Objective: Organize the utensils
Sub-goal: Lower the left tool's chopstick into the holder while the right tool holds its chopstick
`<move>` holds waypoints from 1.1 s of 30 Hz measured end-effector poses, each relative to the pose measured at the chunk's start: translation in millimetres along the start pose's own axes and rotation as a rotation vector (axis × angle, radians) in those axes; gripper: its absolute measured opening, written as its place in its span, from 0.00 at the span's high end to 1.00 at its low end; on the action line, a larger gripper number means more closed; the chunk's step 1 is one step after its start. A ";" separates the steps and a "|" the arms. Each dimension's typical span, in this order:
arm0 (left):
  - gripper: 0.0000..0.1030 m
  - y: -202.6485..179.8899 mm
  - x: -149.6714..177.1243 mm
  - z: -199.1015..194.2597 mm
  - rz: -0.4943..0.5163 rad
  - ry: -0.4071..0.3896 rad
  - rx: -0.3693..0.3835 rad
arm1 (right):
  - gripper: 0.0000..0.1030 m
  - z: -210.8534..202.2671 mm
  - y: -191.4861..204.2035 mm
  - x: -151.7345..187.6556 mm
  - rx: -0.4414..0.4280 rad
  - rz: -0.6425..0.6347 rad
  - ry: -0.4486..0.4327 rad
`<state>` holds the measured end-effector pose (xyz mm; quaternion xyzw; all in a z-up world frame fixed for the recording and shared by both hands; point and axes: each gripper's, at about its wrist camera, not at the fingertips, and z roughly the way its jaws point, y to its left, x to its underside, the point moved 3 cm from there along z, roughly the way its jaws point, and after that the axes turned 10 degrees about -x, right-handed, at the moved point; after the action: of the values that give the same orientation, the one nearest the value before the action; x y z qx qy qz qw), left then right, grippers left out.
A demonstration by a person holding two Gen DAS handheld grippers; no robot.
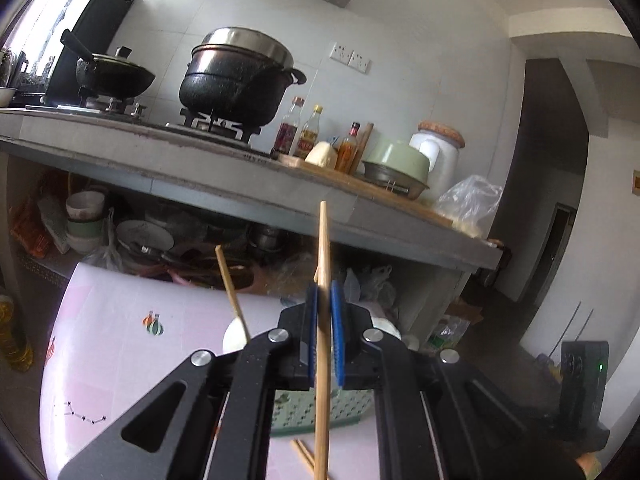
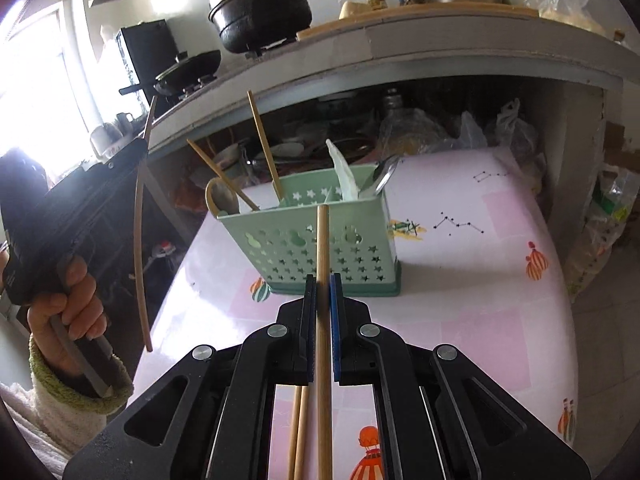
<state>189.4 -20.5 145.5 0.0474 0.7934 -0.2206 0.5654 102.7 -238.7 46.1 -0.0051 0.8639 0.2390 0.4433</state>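
My left gripper (image 1: pixel 324 300) is shut on a wooden chopstick (image 1: pixel 323 264) that points up and forward, raised over the table. In the right wrist view this gripper is at the left with its chopstick (image 2: pixel 138 240) hanging through it. My right gripper (image 2: pixel 323 286) is shut on another wooden chopstick (image 2: pixel 323 240), just in front of the green utensil caddy (image 2: pixel 316 236). The caddy holds a chopstick (image 2: pixel 264 148), a wooden spoon (image 2: pixel 222 196), a white spoon (image 2: pixel 342 172) and a metal spoon (image 2: pixel 386 176). Two loose chopsticks (image 2: pixel 299 432) lie on the table under the right gripper.
The table has a pink patterned cloth (image 2: pixel 480 280). Behind it is a kitchen counter (image 1: pixel 240 184) with a large black pot (image 1: pixel 240 76), a wok (image 1: pixel 112 72), bottles and bowls. The shelf under the counter is crowded with dishes and bags (image 1: pixel 132 236).
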 end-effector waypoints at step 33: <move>0.94 -14.7 -24.2 131.1 -0.191 -0.107 -0.085 | 0.95 -1.5 -26.8 2.3 -0.028 0.086 -0.006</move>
<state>308.1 -82.4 137.6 -0.0642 0.7716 -0.2416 0.5849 106.0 -262.6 34.1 0.0265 0.8587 0.2698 0.4349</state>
